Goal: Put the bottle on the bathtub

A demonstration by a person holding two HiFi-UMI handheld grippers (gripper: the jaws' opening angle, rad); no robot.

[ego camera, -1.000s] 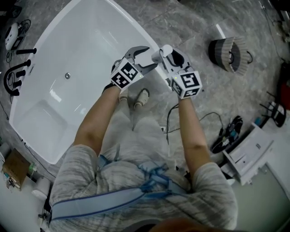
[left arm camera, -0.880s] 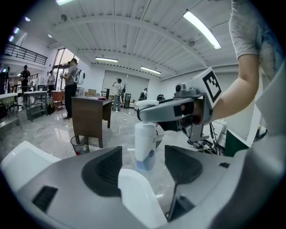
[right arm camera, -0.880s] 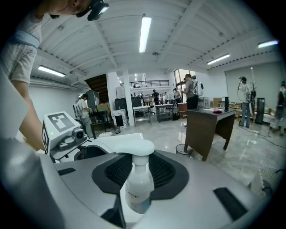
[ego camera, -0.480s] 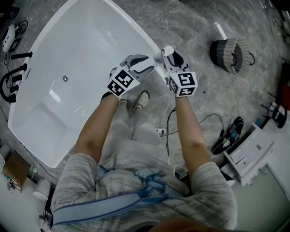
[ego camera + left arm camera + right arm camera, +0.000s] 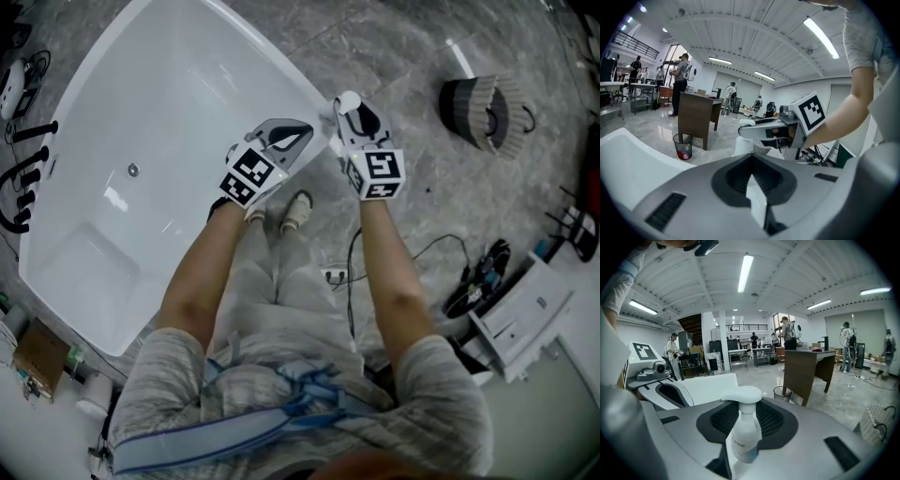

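- Head view first: the white bathtub [image 5: 169,103] fills the upper left, with a black faucet [image 5: 23,173] at its far left edge.
- Out on the grey marble floor [image 5: 403,56] there's a woven basket [image 5: 483,112] to the upper right, well apart from the tub. A dark cable [image 5: 352,253] trails by the person's feet, and a white boxy unit [image 5: 520,314] sits at the right.
- In the right gripper view, a brown desk [image 5: 808,366] and a mesh waste bin [image 5: 780,392] stand in the room beyond.
- The left gripper [image 5: 302,131] hangs over the tub's near rim, right beside the bottle. It sits between the bottle and the basin.
- Its jaws have just been closing, and now they meet with nothing between them.
- The right gripper [image 5: 354,117] is clamped on the bottle [image 5: 745,432]. The white body stands upright between the two pads, and the pump head [image 5: 740,394] rises clear above them.
- The bottle is up in the air just off the tub's outer rim, at the corner nearest the person.
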